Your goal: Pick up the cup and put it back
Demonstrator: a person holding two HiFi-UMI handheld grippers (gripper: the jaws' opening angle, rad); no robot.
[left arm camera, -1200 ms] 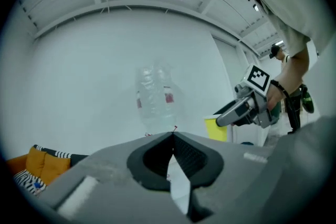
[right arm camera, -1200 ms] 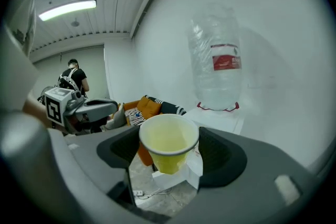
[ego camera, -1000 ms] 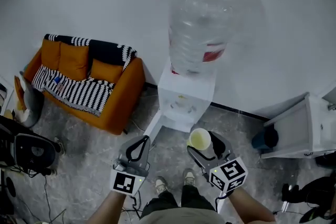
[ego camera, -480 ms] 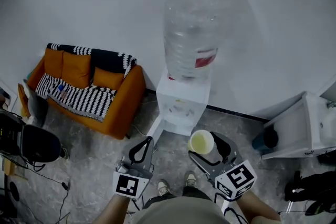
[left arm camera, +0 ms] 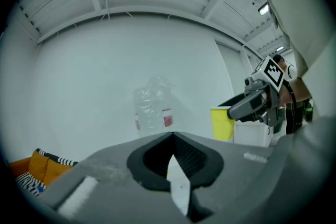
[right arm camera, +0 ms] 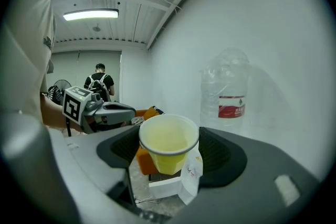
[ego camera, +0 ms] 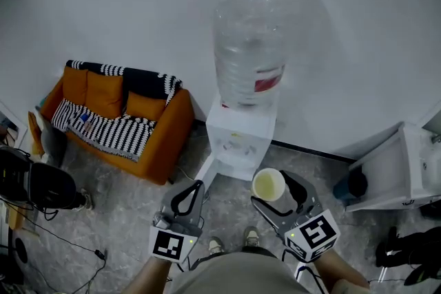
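Note:
A yellow paper cup point(ego camera: 269, 184) hangs upright in the air between the jaws of my right gripper point(ego camera: 275, 193), which is shut on it below the rim. In the right gripper view the cup point(right arm camera: 168, 142) fills the middle of the gripper point(right arm camera: 170, 150) and looks empty inside. My left gripper point(ego camera: 187, 195) is held level beside it, to the left, with its jaws shut on nothing. From the left gripper point(left arm camera: 172, 137) view the cup point(left arm camera: 222, 123) shows at the right, held by the right gripper point(left arm camera: 255, 105).
A white water dispenser point(ego camera: 238, 138) with a large clear bottle point(ego camera: 248, 58) stands against the wall just ahead of both grippers. An orange sofa point(ego camera: 124, 122) is at the left, a white cabinet point(ego camera: 396, 169) at the right. A black fan point(ego camera: 38, 186) and cables lie at far left.
The right gripper with the cup has edged slightly right and down in the head view. The left gripper stays shut beside it. The grip on the cup is unchanged.

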